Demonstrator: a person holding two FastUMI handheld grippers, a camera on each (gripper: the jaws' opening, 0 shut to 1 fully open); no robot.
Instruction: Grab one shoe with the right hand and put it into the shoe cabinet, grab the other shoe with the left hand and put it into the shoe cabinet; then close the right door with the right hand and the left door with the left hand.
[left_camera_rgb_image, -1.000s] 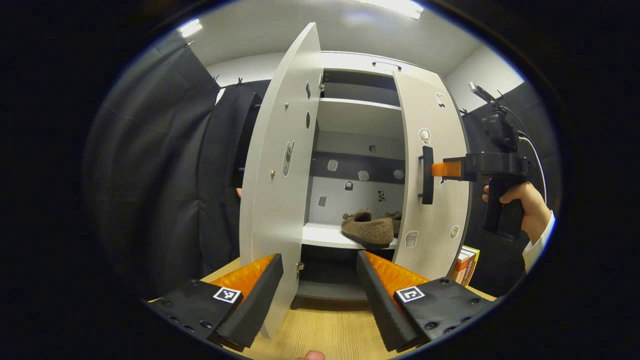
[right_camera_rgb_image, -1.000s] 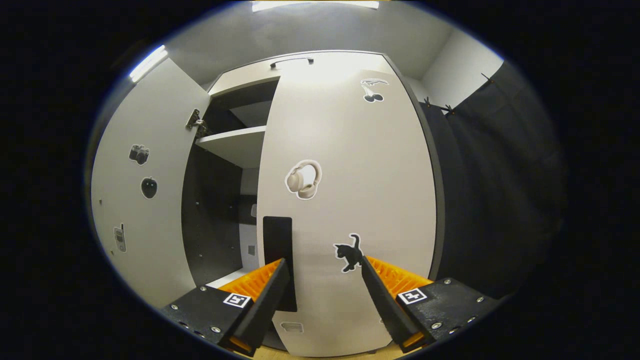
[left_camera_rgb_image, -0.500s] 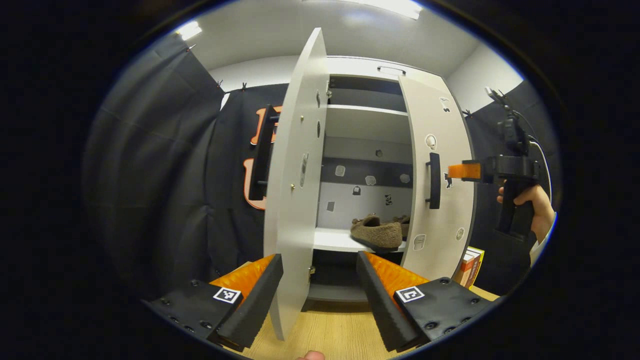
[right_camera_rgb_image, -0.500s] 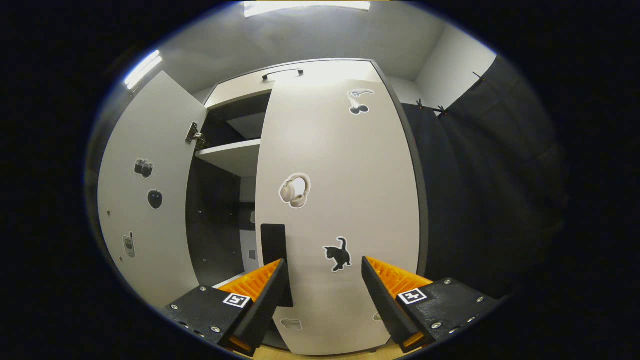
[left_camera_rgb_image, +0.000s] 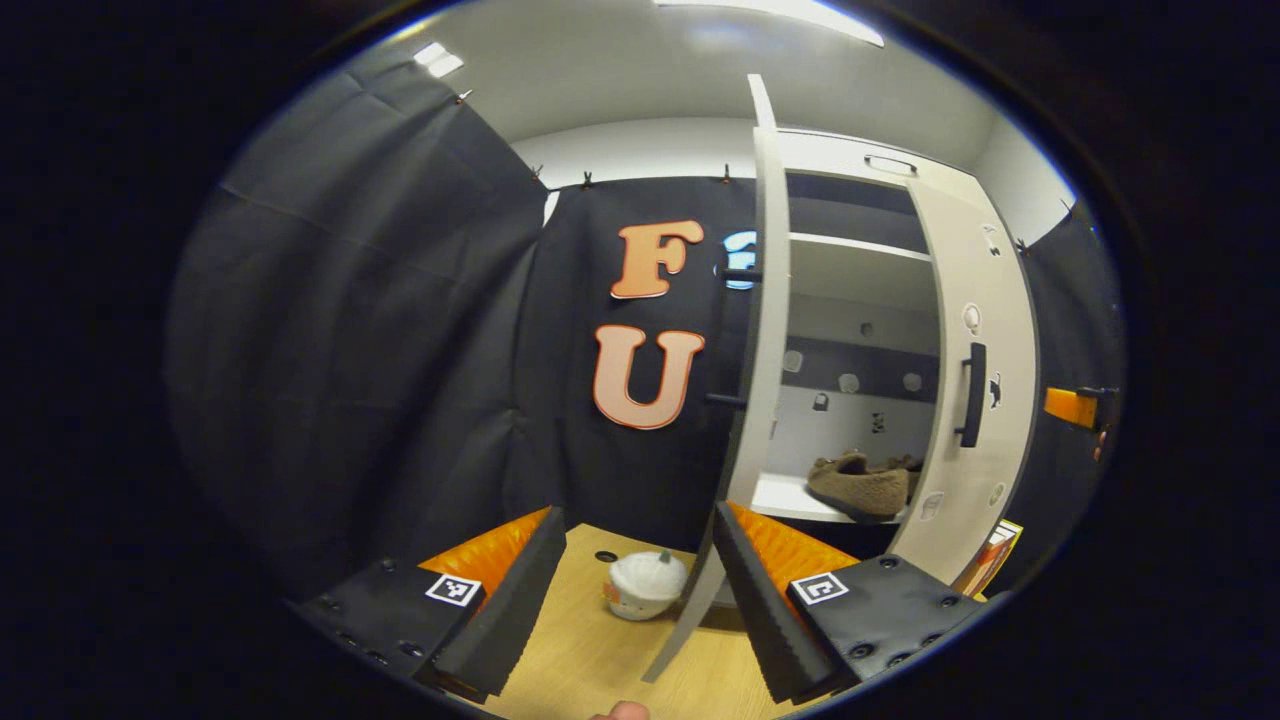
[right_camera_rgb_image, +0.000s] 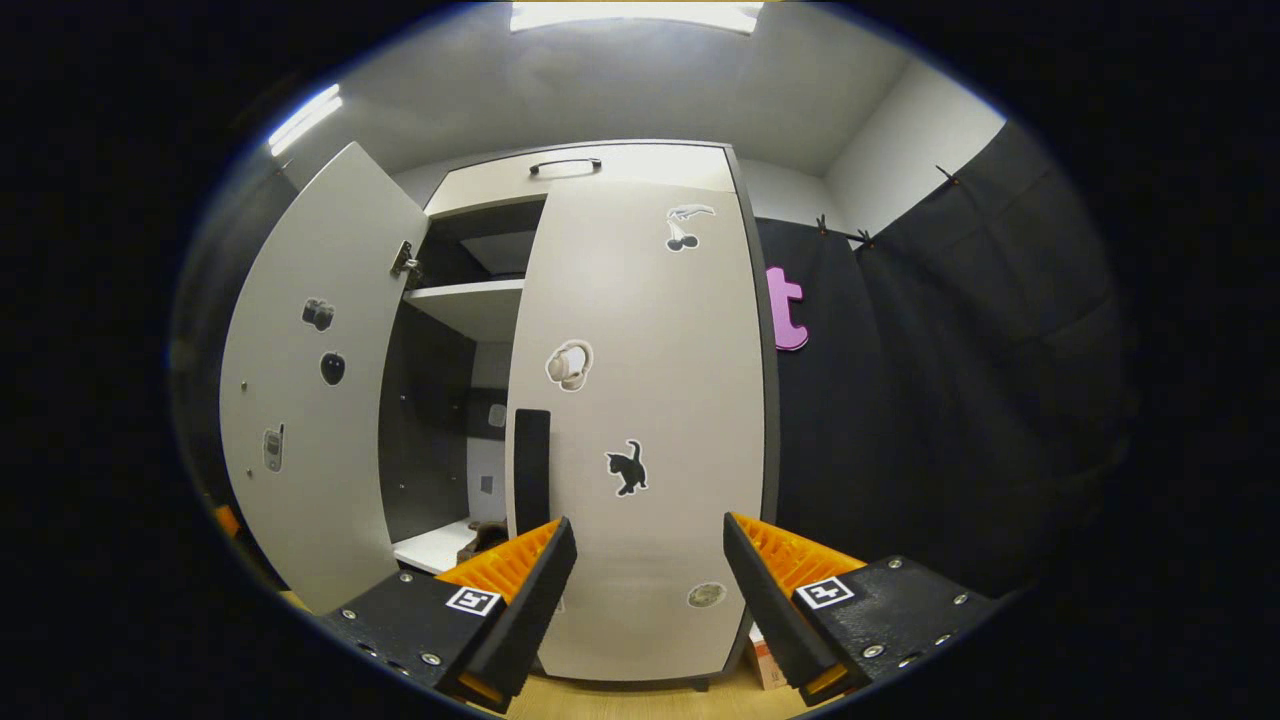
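Both shoes (left_camera_rgb_image: 860, 485) are sitting shelved at 3 o'clock, so I'm holding both grippers' fingers apart, facing the left door (left_camera_rgb_image: 762, 330) edge-on to push it.

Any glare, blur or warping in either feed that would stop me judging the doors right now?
Left gripper view: sharp, fisheye bows the left door edge, shoes lie on the shaded shelf but are readable. Right gripper view: ceiling light blown out, right door evenly lit, cabinet interior dark.
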